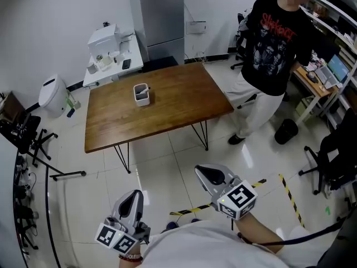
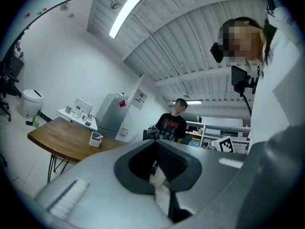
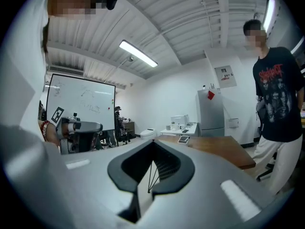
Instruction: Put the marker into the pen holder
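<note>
Left hand-held gripper (image 1: 133, 197) and right hand-held gripper (image 1: 206, 172) are pressed together, empty, far from the holder (image 1: 141, 95); a thin thing (image 1: 146, 90) in it may be the marker, so the job may be done.

Office-lab: whiteboard (image 3: 80, 98), swivel chair (image 1: 338, 149), laptop desk (image 1: 311, 88).

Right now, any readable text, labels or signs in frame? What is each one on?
"Slipknot": red print on the bystander's black T-shirt.
Print on the wall notice: too small to read.
Scribbles on the whiteboard: too faint to read.
Nothing else is legible.
</note>
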`<state>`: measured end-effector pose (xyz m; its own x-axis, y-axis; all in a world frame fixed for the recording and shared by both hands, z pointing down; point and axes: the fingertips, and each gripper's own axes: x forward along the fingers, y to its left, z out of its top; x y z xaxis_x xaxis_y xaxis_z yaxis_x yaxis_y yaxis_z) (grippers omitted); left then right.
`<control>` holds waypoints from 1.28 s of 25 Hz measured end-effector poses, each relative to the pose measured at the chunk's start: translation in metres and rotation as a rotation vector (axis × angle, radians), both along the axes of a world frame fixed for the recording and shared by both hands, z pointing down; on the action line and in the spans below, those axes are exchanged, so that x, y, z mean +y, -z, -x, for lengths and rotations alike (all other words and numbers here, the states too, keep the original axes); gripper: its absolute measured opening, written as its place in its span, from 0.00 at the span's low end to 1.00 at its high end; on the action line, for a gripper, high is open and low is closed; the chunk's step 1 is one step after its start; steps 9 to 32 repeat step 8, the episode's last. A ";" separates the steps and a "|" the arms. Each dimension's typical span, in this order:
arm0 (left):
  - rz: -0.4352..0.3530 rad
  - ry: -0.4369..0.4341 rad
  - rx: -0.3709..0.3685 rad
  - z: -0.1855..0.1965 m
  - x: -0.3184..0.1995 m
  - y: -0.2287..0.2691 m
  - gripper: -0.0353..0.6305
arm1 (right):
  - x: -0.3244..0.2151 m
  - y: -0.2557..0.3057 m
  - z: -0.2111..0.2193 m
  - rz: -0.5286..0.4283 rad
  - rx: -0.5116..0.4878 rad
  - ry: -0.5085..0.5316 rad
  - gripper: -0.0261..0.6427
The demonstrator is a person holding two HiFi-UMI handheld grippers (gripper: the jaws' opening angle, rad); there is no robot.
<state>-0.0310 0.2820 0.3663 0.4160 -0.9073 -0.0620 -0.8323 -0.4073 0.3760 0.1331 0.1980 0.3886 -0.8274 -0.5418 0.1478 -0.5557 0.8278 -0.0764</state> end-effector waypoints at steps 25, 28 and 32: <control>-0.014 0.006 -0.007 -0.001 -0.006 0.003 0.05 | -0.007 0.001 0.011 -0.010 0.003 0.039 0.04; -0.014 0.006 -0.007 -0.001 -0.006 0.003 0.05 | -0.007 0.001 0.011 -0.010 0.003 0.039 0.04; -0.014 0.006 -0.007 -0.001 -0.006 0.003 0.05 | -0.007 0.001 0.011 -0.010 0.003 0.039 0.04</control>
